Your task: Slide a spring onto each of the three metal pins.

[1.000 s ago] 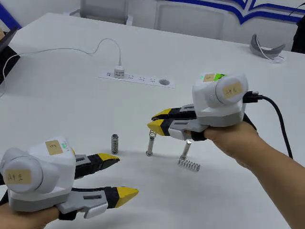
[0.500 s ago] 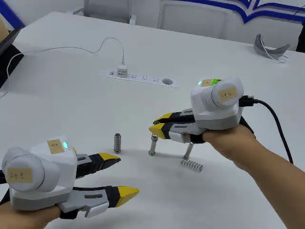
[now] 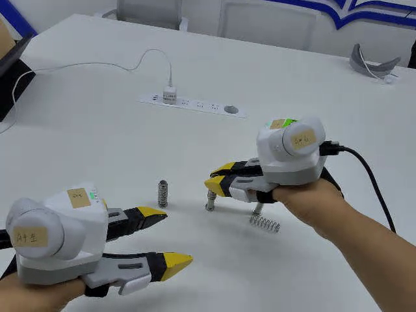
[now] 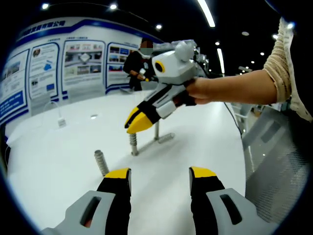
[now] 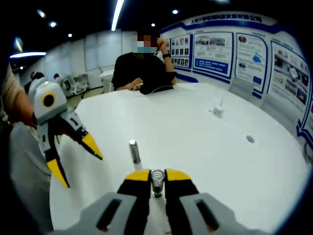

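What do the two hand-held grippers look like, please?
The left hand-held gripper and right hand-held gripper have white rounded bodies, black jaws, yellow tips and tan labels. A black cable leaves the right one; its arm wears a beige knit sleeve.

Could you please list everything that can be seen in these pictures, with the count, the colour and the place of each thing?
Table: one, white, under everything.
Pins: three, silver, standing in a row mid-table.
Springs: three, silver; one on the left pin, one on the middle pin, one lying loose beside the right pin.
Power strip: one, white, far side of the table, with a white plug and cable.
Person: one, dark top, seated across the table.
Left hand-held gripper: one, white with yellow tips, near left, open.
Right hand-held gripper: one, same colours, over the middle pin, shut on its spring.
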Demonstrator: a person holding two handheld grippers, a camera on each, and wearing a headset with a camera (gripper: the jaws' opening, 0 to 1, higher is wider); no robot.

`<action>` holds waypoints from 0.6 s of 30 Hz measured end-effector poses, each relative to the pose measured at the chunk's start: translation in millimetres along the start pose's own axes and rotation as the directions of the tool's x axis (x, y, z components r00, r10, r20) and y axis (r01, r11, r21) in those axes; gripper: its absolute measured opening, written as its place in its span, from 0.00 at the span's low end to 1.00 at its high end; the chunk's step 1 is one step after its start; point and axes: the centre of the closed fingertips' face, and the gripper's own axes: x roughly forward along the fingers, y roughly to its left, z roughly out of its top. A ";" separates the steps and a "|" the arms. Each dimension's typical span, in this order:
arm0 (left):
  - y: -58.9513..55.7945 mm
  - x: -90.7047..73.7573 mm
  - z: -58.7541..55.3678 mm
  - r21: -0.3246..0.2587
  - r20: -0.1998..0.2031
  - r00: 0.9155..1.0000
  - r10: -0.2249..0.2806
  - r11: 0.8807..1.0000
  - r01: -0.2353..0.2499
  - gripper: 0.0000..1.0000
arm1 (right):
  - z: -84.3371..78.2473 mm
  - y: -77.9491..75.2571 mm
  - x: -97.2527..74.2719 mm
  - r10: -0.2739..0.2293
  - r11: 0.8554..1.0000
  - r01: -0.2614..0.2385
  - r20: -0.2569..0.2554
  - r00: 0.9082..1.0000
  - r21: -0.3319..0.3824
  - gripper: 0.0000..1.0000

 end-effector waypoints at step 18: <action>2.2 -1.0 -2.7 -0.008 -0.005 1.000 0.004 1.000 -0.004 0.48 | -17.3 2.9 13.5 0.008 1.000 -0.009 -0.046 0.999 -0.005 0.12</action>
